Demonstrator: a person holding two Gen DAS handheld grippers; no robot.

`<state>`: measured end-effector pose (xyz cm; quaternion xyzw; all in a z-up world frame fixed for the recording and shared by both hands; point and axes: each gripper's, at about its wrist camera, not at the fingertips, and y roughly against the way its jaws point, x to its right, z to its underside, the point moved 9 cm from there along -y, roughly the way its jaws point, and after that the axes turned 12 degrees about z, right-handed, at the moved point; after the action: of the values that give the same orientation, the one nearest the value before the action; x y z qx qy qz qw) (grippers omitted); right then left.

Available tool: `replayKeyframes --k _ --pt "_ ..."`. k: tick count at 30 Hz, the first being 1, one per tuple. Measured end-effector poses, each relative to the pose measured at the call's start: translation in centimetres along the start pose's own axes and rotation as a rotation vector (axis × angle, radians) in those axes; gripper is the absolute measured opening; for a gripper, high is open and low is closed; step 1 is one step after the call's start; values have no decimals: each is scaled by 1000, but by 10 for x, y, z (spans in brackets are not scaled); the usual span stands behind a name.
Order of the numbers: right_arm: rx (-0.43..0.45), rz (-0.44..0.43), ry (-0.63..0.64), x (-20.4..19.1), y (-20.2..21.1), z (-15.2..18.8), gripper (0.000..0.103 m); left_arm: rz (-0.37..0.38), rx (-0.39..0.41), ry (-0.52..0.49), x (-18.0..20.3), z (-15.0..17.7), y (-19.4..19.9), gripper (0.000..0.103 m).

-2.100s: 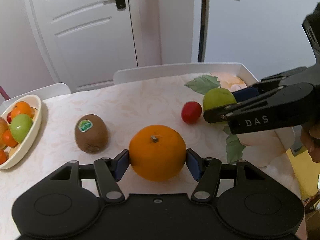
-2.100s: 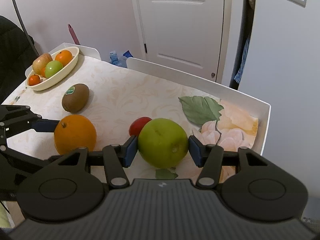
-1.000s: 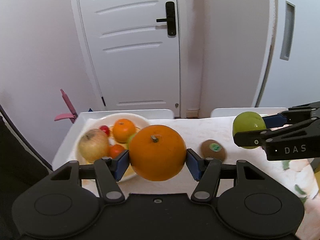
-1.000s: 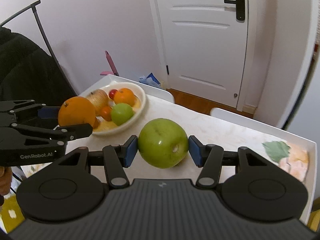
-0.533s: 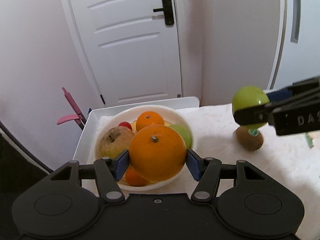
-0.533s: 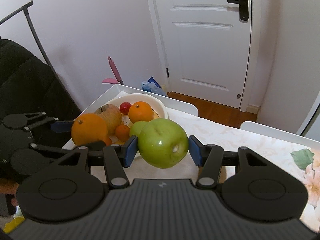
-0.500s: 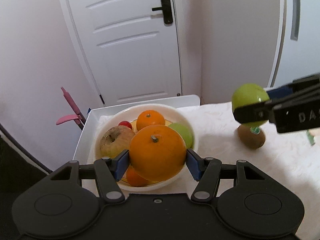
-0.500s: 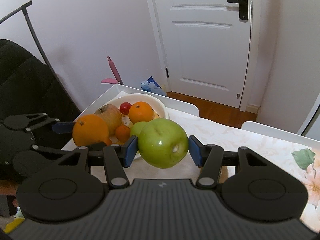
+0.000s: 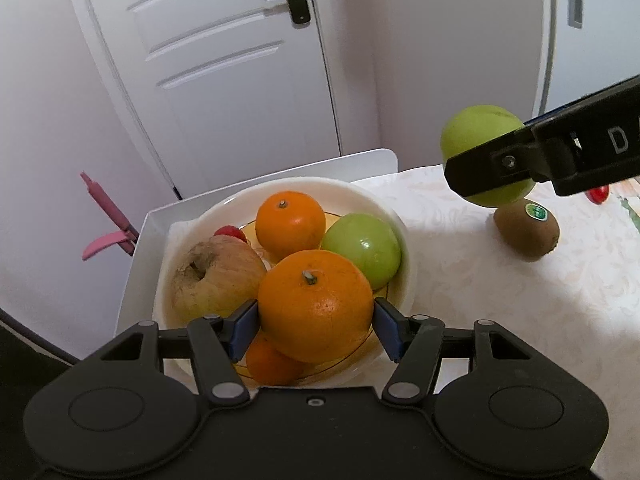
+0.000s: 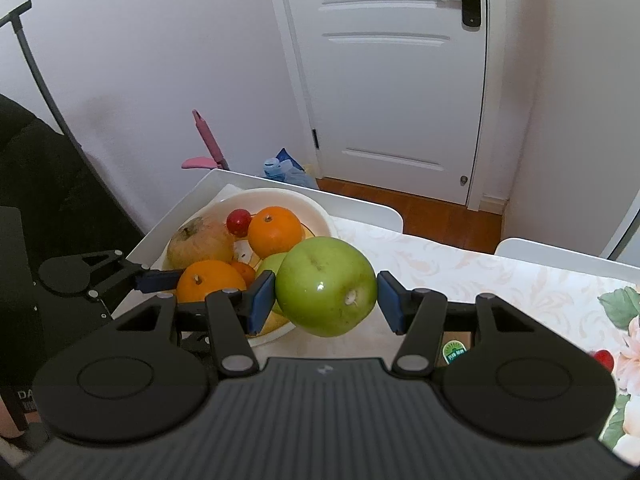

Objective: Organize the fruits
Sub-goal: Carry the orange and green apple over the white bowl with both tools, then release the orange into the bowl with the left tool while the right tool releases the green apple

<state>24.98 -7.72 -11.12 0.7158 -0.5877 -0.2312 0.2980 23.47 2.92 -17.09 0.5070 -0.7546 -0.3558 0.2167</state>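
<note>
Bowl (image 9: 400,232) crowded with fruit; bare desk (image 9: 500,300) lies between the bowl and kiwi (image 9: 526,232).

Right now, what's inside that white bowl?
The white bowl holds an orange, green apple, brownish apple, small red fruit; the held orange covers more.

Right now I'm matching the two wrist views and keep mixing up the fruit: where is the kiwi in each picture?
Left wrist view: the kiwi lies on the table at right, just under the green apple that the right gripper holds.
Right wrist view: only the kiwi's sticker peeks out low right, behind the gripper's linkage.
Shared landmark: the white fruit bowl.
</note>
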Motion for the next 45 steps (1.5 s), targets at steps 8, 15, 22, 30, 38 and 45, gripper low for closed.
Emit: replayKeyframes --k 8,15,22,30,38,45 --pt "0 -9 15 -14 -8 -12 70 -3 81 33 -12 -11 22 89" --pt "13 -51 63 -41 -16 -28 70 -31 96 116 -36 -7 43 89" --pt "4 -103 114 -67 -34 -34 70 -86 100 175 -57 4 60 90" --pt "-22 -128 168 -87 -67 -26 70 -118 79 215 -72 22 65 90" --pt "8 -131 163 -89 -67 -25 103 -122 63 234 -77 33 64 91" --pt "17 -116 151 -87 -61 -24 103 -119 65 233 -76 32 65 91"
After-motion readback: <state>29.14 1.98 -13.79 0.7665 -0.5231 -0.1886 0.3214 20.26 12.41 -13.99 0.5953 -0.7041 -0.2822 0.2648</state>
